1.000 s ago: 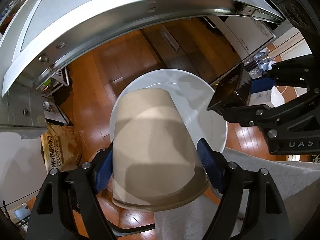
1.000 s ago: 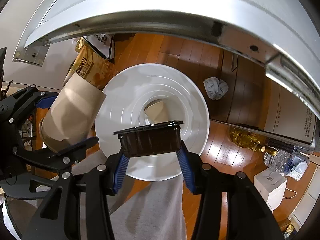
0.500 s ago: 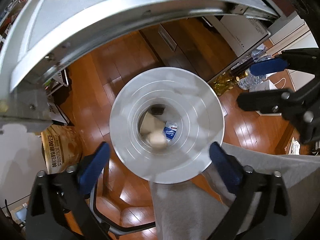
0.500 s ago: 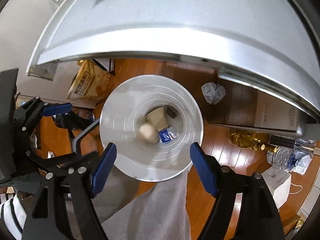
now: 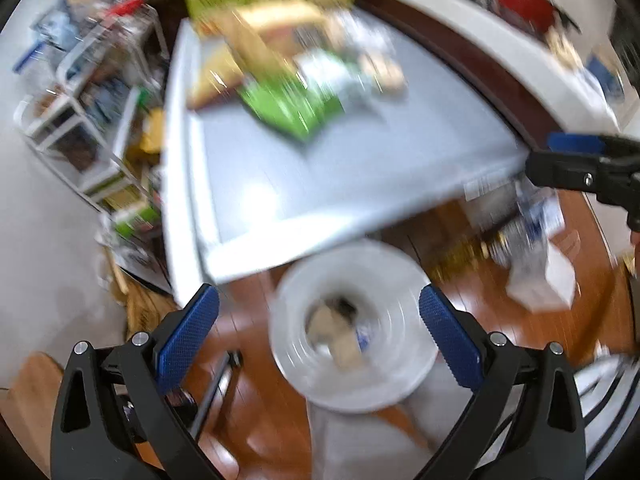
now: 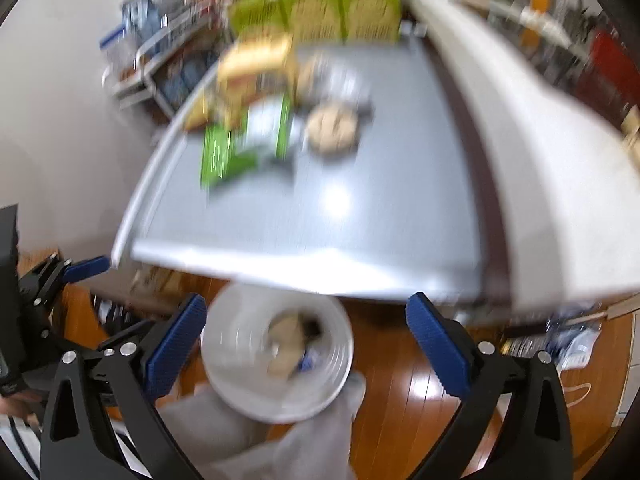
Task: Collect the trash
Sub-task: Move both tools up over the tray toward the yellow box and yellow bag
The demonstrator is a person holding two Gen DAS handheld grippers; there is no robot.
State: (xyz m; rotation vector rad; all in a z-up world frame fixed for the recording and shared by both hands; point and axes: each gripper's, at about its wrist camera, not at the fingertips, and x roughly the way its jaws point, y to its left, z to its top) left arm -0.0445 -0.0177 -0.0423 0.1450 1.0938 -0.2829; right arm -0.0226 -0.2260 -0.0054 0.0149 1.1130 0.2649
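Holding both claws above the round white plastic trash bin [image 5: 352, 384] on the brown wooden floor [image 6: 420, 392], you are gripping nothing. Your left claw [image 5: 318, 330] is standing wide with only air between its blue pads. Your right claw [image 6: 306, 338] is opening its jaws, and nothing is sitting between them. Blurred beige and dark pieces of trash [image 6: 286, 346] are lying at the bottom of the bin. Beyond it, a grey metal counter [image 6: 380, 216] is carrying a green flat package [image 6: 224, 156] and other blurred wrappers.
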